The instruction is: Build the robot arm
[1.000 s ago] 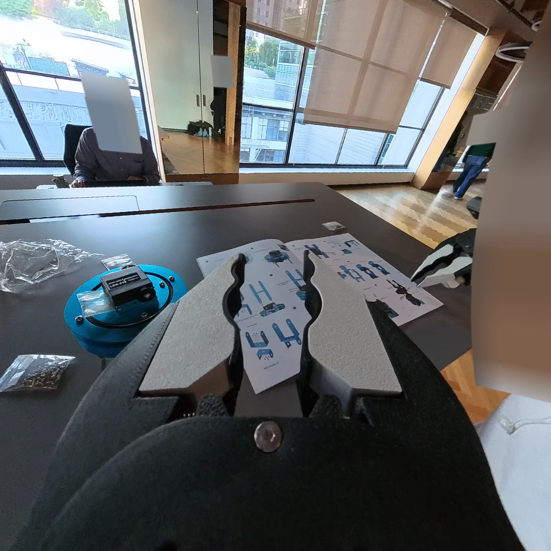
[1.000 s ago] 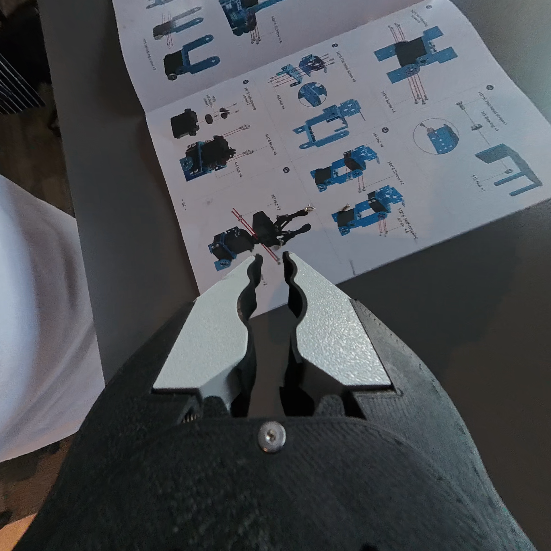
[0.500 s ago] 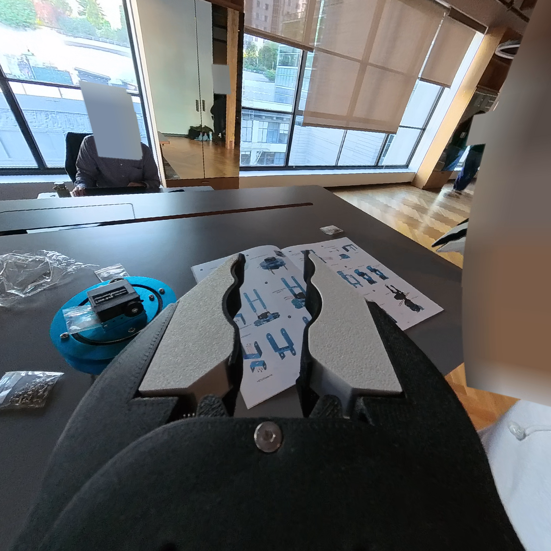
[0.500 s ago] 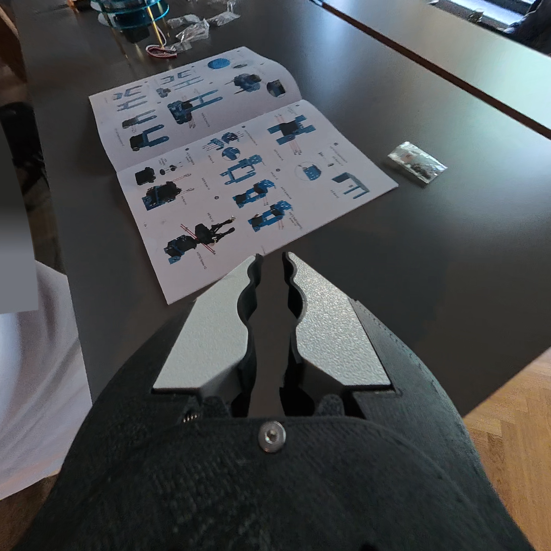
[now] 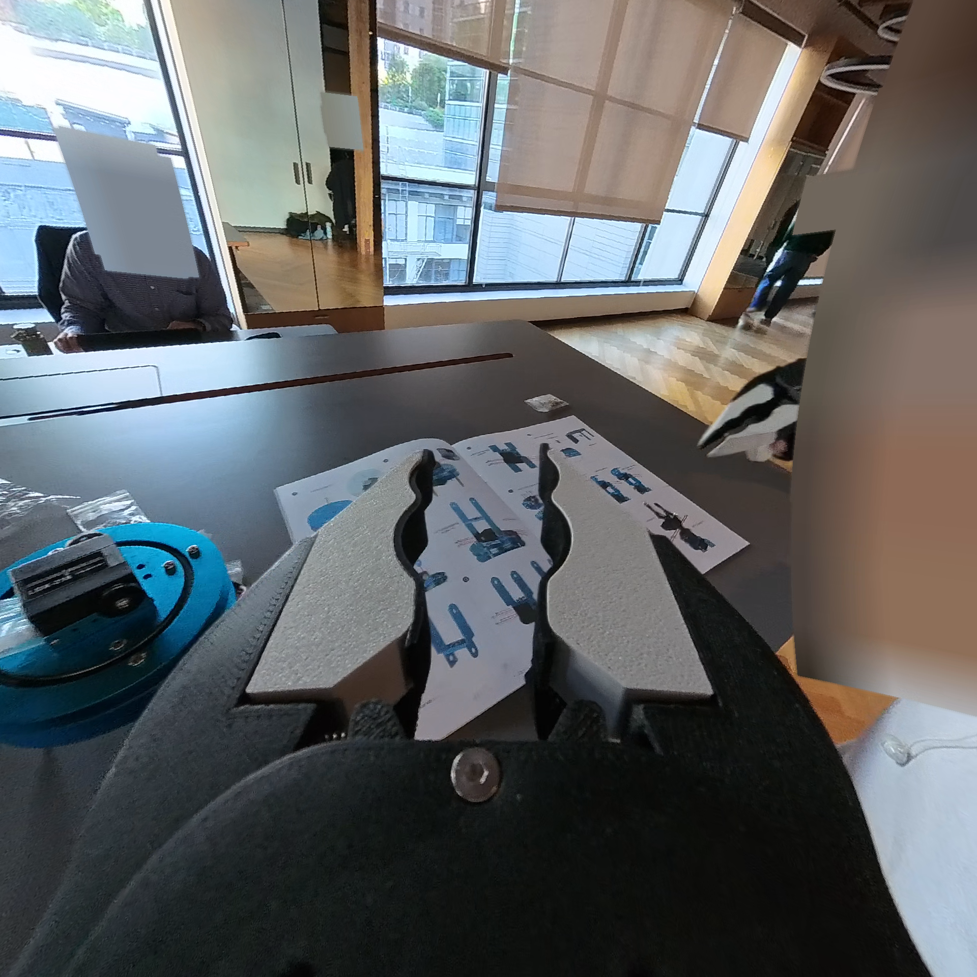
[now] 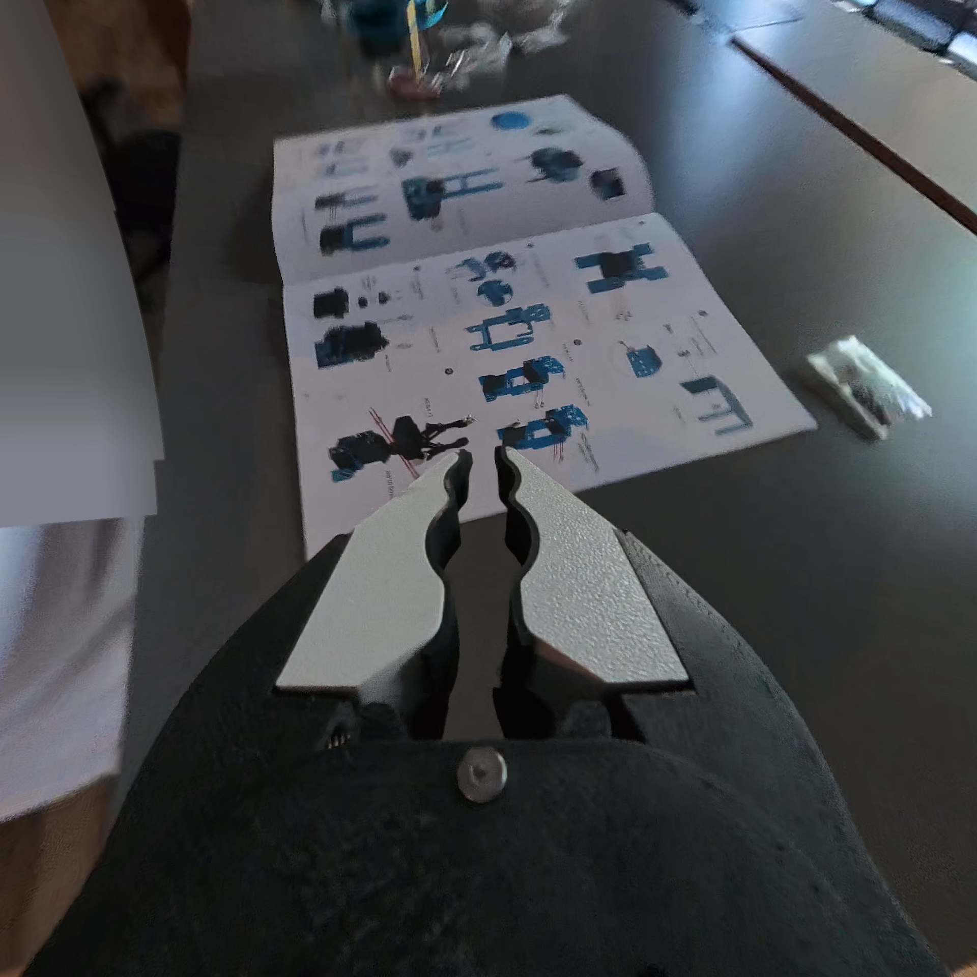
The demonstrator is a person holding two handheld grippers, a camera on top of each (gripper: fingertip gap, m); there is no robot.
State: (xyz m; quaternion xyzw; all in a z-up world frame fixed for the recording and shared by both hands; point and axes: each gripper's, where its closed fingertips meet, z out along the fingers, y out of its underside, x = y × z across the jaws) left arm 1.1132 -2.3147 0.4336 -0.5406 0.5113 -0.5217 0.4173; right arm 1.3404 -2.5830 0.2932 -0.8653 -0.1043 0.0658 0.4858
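Your left gripper is spread apart and holds nothing, up above the open picture booklet on the dark table. Left of the booklet sits a blue round base with a small black box on top; its label is too blurry to read. Your right gripper has only a thin gap and holds nothing, over the booklet's near edge. A small clear bag lies right of the booklet.

Left wrist view: low over the table, facing across it toward the windows, with the booklet close ahead. Right wrist view: higher, tilted down along the table from the booklet's other end, blurred. Both views share the booklet and a small bag beside it.
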